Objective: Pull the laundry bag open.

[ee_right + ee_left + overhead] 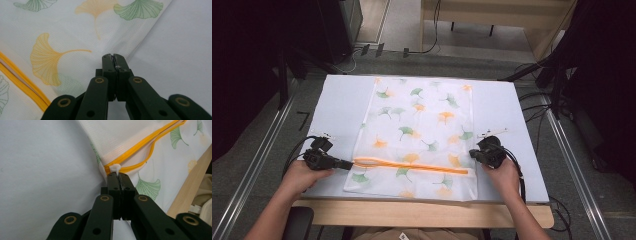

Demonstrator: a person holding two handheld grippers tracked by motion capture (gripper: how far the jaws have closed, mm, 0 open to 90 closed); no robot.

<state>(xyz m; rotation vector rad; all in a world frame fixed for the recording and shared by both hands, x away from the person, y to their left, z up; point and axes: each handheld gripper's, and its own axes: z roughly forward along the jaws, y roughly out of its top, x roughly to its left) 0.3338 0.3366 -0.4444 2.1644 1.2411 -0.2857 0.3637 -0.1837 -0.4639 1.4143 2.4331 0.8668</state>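
Mesh bag (419, 135) lies flat mid-table (339, 100), orange zipper (412, 165) running left-right across its near end. My left fingers (117, 173) are clamped fully together on the white zipper pull (115, 167) at the left end of the zipper; in the high view that's the left gripper (343, 164) at the bag's near-left edge. The zipper looks open along most of its run, the two orange tracks gaping apart, so I read the pull as parked at the start for a closing stroke to the right. My right fingers (113, 57) are also closed tight, pinching the bag's right edge, fabric puckering toward the tips. The right gripper (473, 153) sits by the zipper's right end, probably to anchor the cloth so it doesn't bunch when I drag.
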